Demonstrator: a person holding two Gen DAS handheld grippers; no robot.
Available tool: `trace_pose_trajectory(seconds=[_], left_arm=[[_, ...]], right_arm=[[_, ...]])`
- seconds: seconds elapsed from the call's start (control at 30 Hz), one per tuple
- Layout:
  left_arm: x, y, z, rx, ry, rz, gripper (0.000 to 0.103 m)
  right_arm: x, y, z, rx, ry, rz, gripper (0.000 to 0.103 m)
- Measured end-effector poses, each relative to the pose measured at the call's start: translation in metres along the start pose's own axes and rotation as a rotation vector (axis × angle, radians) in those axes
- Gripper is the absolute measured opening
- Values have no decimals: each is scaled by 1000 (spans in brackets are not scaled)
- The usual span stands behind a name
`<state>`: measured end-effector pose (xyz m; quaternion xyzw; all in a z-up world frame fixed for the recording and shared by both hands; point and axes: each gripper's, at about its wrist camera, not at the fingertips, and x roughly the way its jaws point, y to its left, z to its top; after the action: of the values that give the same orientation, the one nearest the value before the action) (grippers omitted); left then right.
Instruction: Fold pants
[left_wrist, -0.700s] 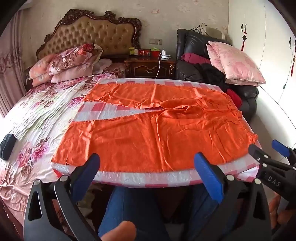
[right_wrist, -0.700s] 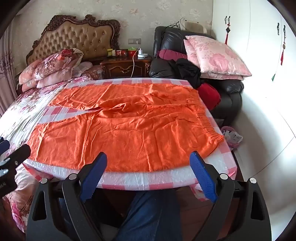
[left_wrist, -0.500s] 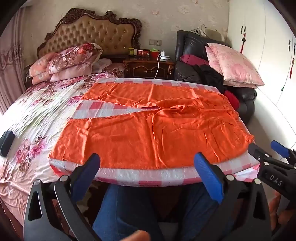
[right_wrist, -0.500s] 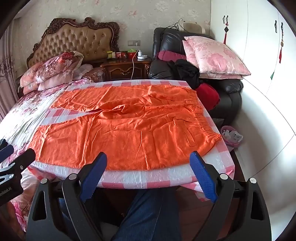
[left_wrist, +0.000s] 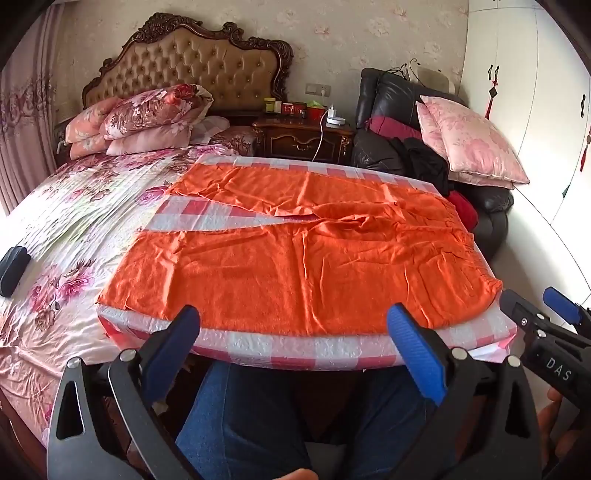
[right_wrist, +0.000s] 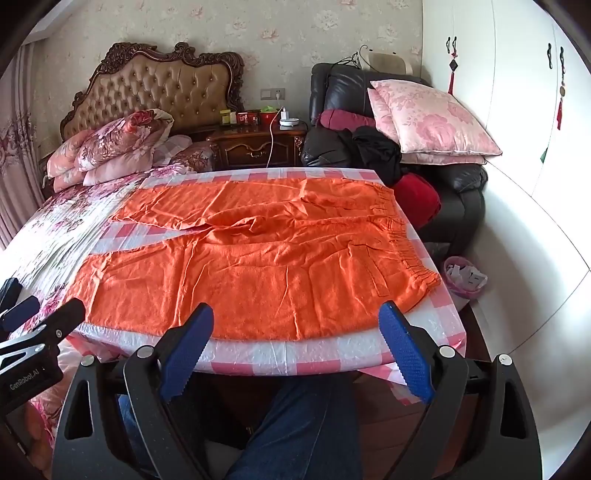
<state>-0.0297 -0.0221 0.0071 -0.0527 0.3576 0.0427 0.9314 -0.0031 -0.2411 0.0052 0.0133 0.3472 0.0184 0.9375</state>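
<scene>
Orange pants (left_wrist: 295, 273) lie spread flat on the pink-and-white checked counter (left_wrist: 295, 349), which stands against the flowered bed (left_wrist: 74, 229). Nothing folded yet.

Fabric looks thin, soft and light, creased all over; likely to drape and sag when lifted, and to slide a little on the glossy checked cover. Not fragile. It would want two holds at once to keep an edge straight.

Long axis runs left to right across both views. The gathered elastic waistband (right_wrist: 413, 254) is at the right end, and the two legs point left. Near leg hem (left_wrist: 118, 291) sits close to the counter's left corner; the far leg (left_wrist: 288, 188) splays away, with a wedge of checked cover showing between the legs.

Best holds, judging from here: waistband corner at the near right and the near leg hem at the left, then carry the near leg over the far one.

Left gripper (left_wrist: 295, 354) spread wide, empty, off the near edge. Right gripper (right_wrist: 295, 354) likewise wide apart, holding nothing, short of the cloth.
</scene>
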Motion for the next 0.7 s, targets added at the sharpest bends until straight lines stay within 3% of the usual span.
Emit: trace_pose_trajectory(seconds=[0.7], left_arm=[[-1,-2,3,-1,-6,1,101]], right_arm=[[-3,-2,3,4,-4,-1,88]])
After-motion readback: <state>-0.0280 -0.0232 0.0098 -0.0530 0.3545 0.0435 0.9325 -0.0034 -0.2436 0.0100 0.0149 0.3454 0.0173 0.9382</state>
